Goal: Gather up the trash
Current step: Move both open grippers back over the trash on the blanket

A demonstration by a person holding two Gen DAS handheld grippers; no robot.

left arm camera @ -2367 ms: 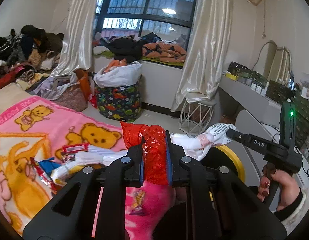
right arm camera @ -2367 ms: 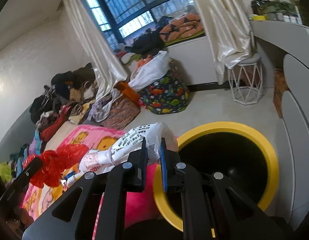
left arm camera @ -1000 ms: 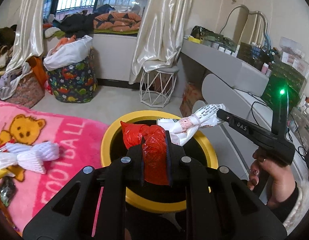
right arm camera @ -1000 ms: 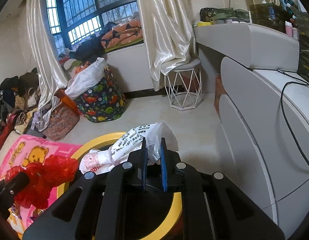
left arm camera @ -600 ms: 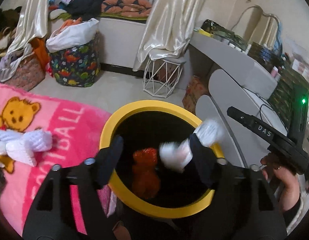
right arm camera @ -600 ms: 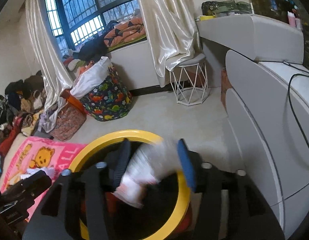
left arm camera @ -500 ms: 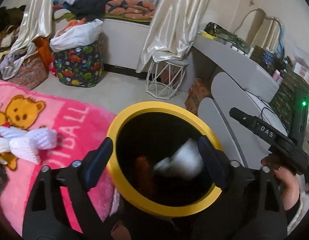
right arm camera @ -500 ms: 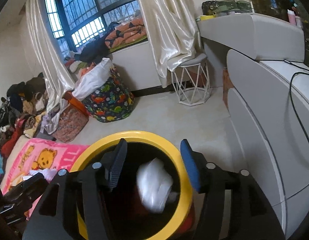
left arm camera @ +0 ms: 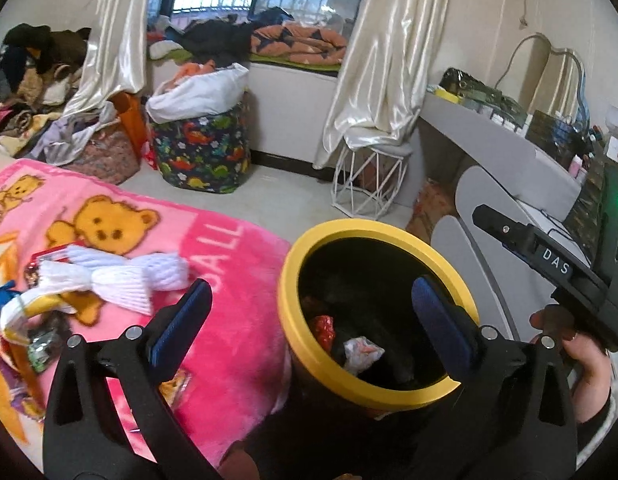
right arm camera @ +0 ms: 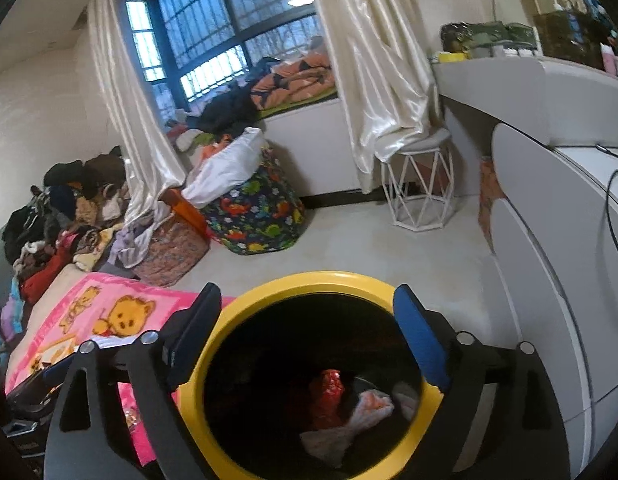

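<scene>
A black bin with a yellow rim stands beside the bed. Inside it lie a red wrapper and a white printed bag. My left gripper is open and empty above the bin's left rim. My right gripper is open and empty over the bin mouth; it also shows in the left wrist view. White foam netting and several wrappers lie on the pink teddy-bear blanket.
A grey desk stands right of the bin. A white wire stool, a dinosaur-print laundry bag and clothes piles sit along the window wall.
Both grippers carried their trash from the bed over the bin, then opened. The red wrapper and white bag dropped in and now lie at the bottom.
</scene>
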